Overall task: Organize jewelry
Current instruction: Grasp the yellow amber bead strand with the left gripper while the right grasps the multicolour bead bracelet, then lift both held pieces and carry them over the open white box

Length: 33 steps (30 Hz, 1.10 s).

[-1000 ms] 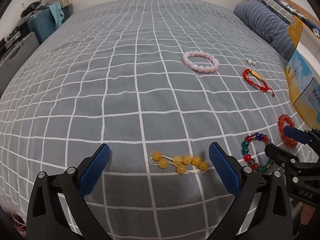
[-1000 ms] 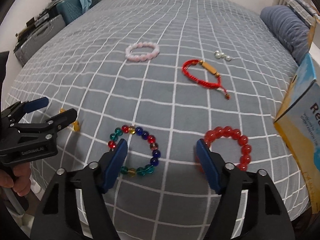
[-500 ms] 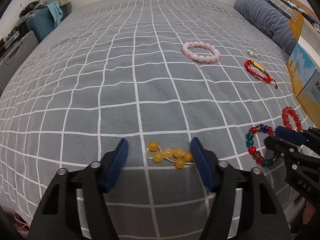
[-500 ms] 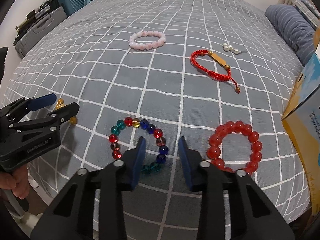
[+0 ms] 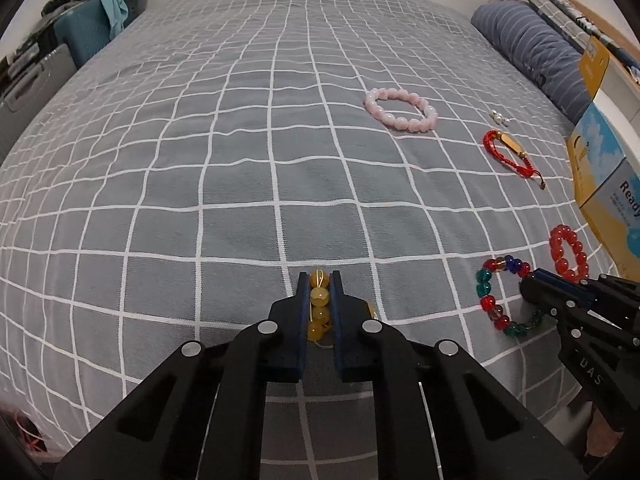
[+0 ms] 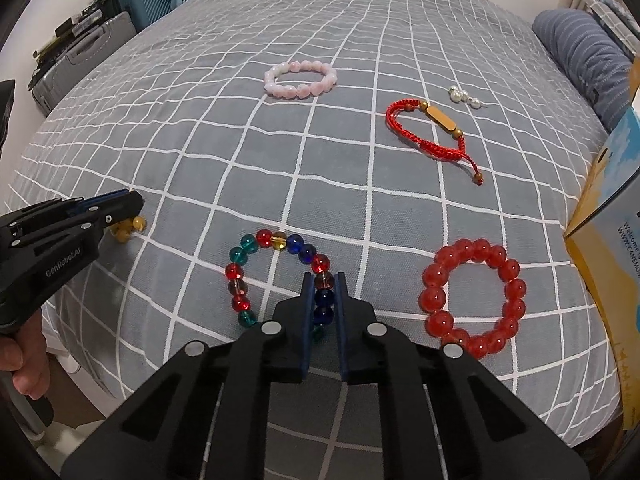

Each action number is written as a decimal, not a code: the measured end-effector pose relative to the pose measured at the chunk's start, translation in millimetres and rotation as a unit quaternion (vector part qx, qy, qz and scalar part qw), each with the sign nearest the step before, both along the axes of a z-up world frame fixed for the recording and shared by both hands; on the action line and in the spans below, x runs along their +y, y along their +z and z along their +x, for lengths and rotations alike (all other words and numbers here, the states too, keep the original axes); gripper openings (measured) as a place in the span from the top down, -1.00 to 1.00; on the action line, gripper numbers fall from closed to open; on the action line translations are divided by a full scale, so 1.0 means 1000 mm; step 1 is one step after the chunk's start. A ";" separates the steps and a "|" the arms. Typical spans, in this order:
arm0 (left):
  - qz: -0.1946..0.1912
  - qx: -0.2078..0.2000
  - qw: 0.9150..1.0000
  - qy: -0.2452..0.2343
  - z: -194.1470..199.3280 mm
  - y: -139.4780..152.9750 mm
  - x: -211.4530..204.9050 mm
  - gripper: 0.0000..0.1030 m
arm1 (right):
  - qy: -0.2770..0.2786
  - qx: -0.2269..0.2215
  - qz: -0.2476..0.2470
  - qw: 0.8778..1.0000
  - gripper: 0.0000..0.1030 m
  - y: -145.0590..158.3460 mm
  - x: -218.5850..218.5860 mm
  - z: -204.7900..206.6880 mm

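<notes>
My left gripper [image 5: 319, 294] is closed on the yellow beads [image 5: 319, 305], which sit bunched between its blue pads at the near edge of the bed [image 5: 240, 184]; from the right wrist view a couple of the beads poke out beside its tip [image 6: 129, 227]. My right gripper [image 6: 323, 296] is clamped on the mixed bracelet [image 6: 256, 276], pinching its blue beads on the ring's right side, while the remainder of the ring lies flat on the cover toward the near edge. I cannot tell whether either piece is lifted off the cover.

Just right of the mixed bracelet lies the red bracelet [image 6: 472, 298], near the bed's right edge and close to the box [image 6: 608, 216] standing there. Farther up the bed, toward the right side, the cord bracelet [image 6: 430, 130] lies with its tail trailing toward the near edge, and the pearls [image 6: 464, 97] sit just beyond it. The pink bracelet [image 6: 301, 79] lies flat nearer the middle of the bed, well apart from both grippers. A striped pillow [image 5: 532, 56] rests at the far right corner.
</notes>
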<state>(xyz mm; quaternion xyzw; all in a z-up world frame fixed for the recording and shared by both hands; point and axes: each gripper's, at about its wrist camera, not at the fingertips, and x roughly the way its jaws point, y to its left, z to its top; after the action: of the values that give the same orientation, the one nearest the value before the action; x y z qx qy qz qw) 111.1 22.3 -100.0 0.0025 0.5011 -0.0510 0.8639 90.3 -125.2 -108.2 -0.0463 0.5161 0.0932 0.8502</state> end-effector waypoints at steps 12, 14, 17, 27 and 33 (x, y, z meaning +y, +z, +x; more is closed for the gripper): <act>0.001 0.000 1.000 -0.004 -0.004 0.004 -0.004 0.83 | 0.000 -0.009 0.011 1.000 0.82 0.011 -0.001 -0.005; 0.002 -0.001 1.000 -0.004 -0.005 0.005 -0.006 0.83 | 0.000 -0.011 0.015 1.000 0.82 0.013 -0.002 -0.006; 0.004 -0.003 1.000 -0.006 -0.006 0.009 -0.007 0.83 | 0.000 -0.015 0.017 1.000 0.82 0.017 -0.001 -0.008; 0.007 -0.007 1.000 -0.011 -0.008 0.019 -0.011 0.83 | 0.002 -0.032 0.028 0.999 0.82 0.034 -0.004 -0.014; 0.007 -0.009 1.000 -0.012 -0.008 0.023 -0.012 0.82 | 0.000 -0.040 0.032 0.999 0.82 0.044 -0.008 -0.016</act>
<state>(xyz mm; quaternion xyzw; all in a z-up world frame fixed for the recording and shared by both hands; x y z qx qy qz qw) 103.5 10.3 -77.2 0.0154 0.4935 -0.0580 0.8677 74.6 -133.5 -64.0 -0.0229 0.4780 0.1082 0.8714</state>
